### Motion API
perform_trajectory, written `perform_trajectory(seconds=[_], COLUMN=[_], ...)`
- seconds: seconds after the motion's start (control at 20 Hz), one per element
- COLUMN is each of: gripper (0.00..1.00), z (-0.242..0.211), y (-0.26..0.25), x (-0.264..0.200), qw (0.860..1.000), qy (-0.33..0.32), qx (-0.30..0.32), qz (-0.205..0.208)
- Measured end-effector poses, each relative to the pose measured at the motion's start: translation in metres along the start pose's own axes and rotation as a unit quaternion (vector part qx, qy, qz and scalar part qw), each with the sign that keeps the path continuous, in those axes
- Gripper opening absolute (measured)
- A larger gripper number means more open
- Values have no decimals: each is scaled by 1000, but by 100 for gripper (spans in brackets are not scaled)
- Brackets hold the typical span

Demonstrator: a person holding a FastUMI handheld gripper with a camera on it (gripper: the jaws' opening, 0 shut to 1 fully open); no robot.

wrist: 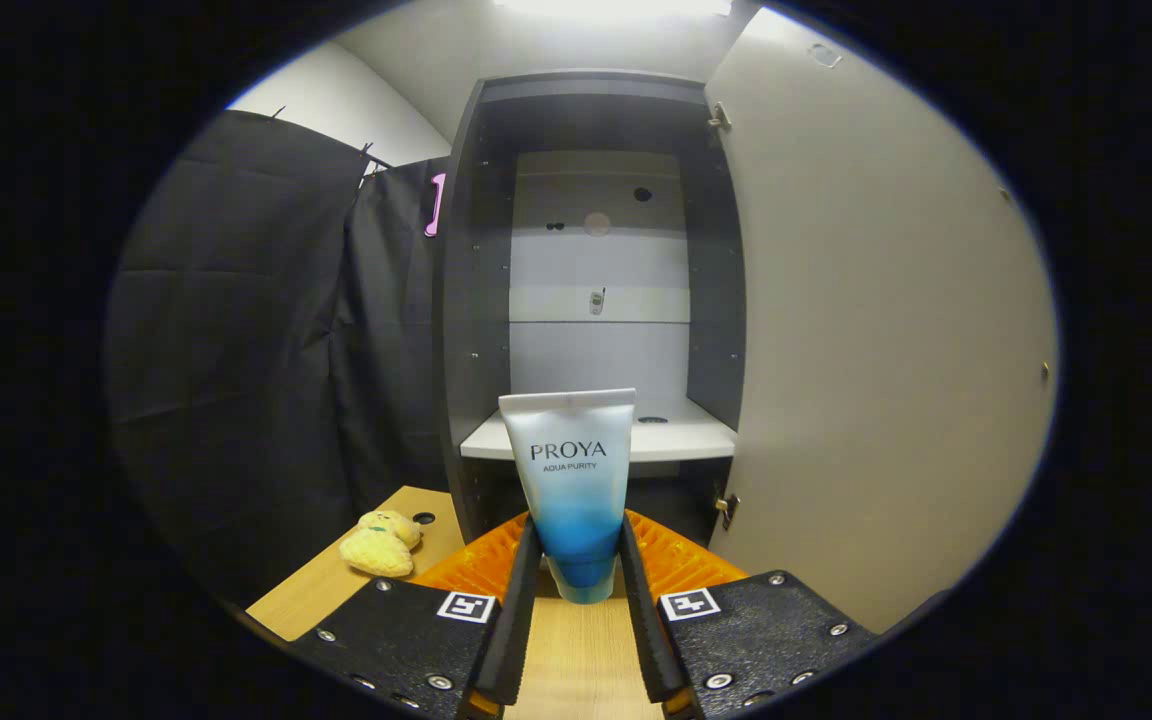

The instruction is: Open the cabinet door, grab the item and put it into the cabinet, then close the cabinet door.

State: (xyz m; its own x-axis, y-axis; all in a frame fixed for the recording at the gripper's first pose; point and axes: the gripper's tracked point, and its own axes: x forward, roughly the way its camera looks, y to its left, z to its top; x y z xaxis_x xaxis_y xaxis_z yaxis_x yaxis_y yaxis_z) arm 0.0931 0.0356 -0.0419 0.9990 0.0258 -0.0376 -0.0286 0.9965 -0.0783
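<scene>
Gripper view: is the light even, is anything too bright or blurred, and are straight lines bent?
Gripper view: the ceiling light above the cabinet is blown out to white; the cabinet's upper inside is dark, its shelf well lit. The tube, held between the fingers of the hand-held gripper, is sharp. Fisheye distortion bows the open door and the cabinet's sides.

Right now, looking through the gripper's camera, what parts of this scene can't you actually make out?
- Lower end of the tube, gripper view: the fingers pressing on both sides cover its flanks.
- Lower part of the cabinet: hidden behind the tube and the fingers.
- Small things high on the cabinet's back wall: too small to identify.
- Outer face of the open door: turned away.
- Yellow plush toy on the table: too small for detail.
</scene>
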Motion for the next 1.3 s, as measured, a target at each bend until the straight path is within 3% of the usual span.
perform_trajectory(seconds=[0.25,0.6,0.9,1.3], gripper=[46,46,46,47], z=[70,55,17,12], y=[-7,-25,-27,-26], x=[96,227,265,268], qw=[999,1000,1000,1000], qy=[-47,-23,15,3], qx=[-16,-20,-10,-14], qz=[9,-5,-2,6])
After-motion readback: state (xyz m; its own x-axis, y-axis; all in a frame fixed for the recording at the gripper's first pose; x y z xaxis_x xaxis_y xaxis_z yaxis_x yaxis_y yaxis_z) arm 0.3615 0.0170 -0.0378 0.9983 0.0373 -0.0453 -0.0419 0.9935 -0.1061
